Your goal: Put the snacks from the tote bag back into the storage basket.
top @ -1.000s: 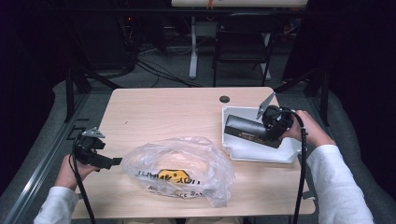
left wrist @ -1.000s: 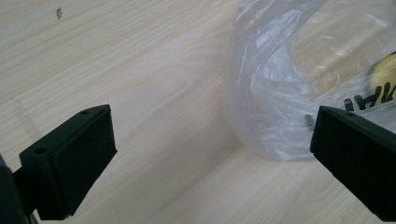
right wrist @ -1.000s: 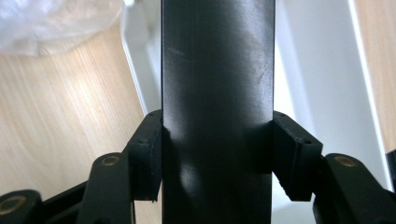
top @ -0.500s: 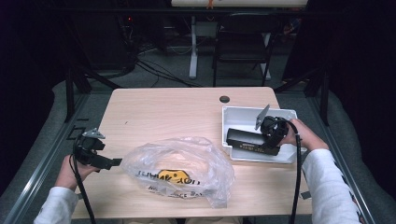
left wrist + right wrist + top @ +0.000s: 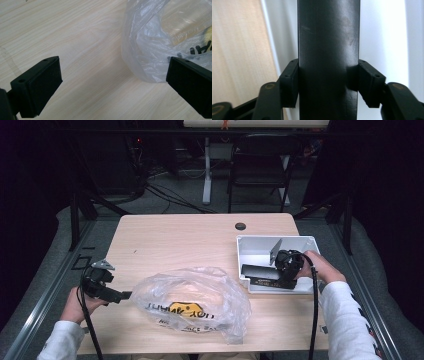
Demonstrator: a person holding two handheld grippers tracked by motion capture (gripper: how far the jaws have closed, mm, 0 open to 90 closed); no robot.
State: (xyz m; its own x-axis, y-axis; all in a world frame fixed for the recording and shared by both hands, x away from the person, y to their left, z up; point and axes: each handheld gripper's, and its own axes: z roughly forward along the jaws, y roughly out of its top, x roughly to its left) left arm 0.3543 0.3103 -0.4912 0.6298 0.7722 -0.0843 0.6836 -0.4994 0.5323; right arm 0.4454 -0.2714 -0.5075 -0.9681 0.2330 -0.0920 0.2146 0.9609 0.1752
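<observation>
Your right gripper (image 5: 328, 85) clamps the long black rigid box (image 5: 265, 275) across its width, low in the white plastic bin (image 5: 300, 242) at the table's right. It looks stiff, smooth and possibly slippery; keep a mid-length hold. Your left gripper (image 5: 113, 85) stands open beside the clear plastic bag (image 5: 155, 37).

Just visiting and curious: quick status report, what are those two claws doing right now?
Right gripper shut on black box, low in white bin. Left gripper open, empty, beside plastic bag. Nothing in the way.
</observation>
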